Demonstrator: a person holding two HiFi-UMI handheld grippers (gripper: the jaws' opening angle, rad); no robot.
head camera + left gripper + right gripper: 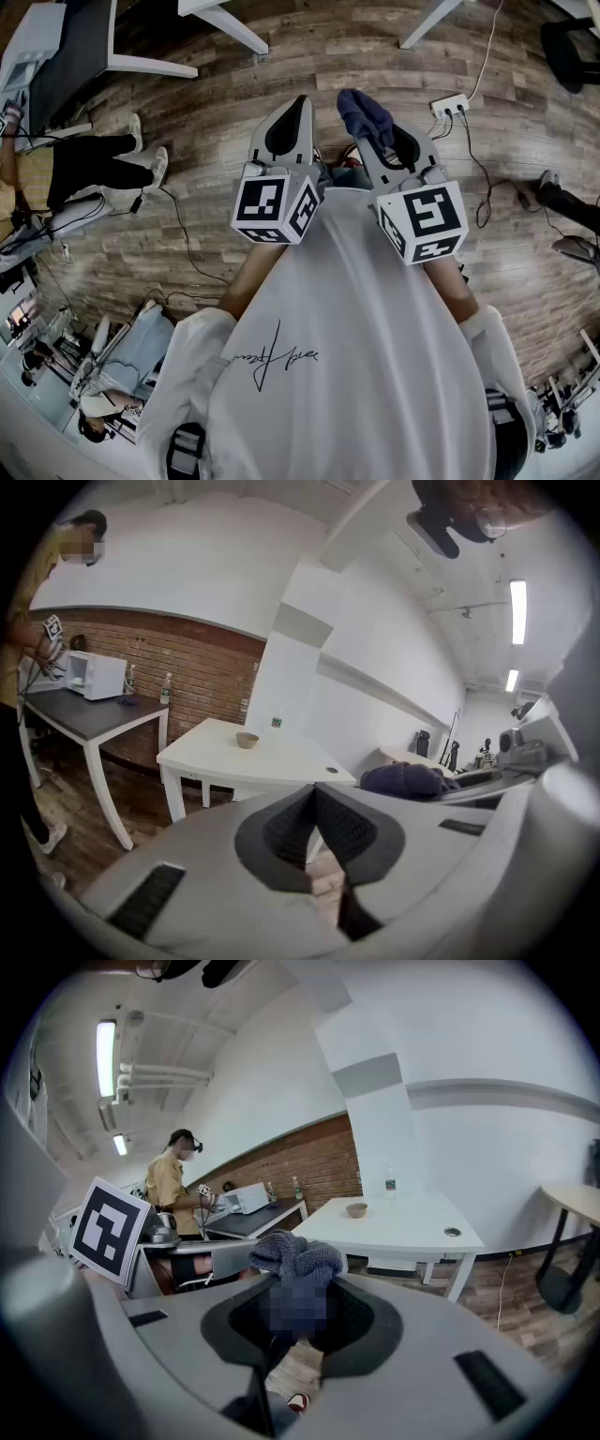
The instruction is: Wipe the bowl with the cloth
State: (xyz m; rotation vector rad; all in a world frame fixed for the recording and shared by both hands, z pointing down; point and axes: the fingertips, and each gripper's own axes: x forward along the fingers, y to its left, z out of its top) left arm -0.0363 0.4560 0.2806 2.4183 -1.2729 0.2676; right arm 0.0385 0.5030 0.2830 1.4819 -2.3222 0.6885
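A dark blue cloth [364, 114] bulges from the jaws of my right gripper [377, 139], which is shut on it; the same cloth [295, 1262] fills the right gripper view's centre. My left gripper [298, 105] is shut with nothing in it, its jaw tips [315, 794] meeting. Both are held in front of my chest, above the wooden floor. A small tan bowl [247, 740] stands far ahead on a white table [281, 766]; the bowl [356, 1209] also shows in the right gripper view. The cloth [405, 779] shows at the right of the left gripper view.
A dark table [84, 714] with a white microwave [94, 675] stands against the brick wall, with a person in a yellow top [173, 1194] beside it. A bottle [389, 1186] stands on the white table. A power strip [448, 105] and cables lie on the floor.
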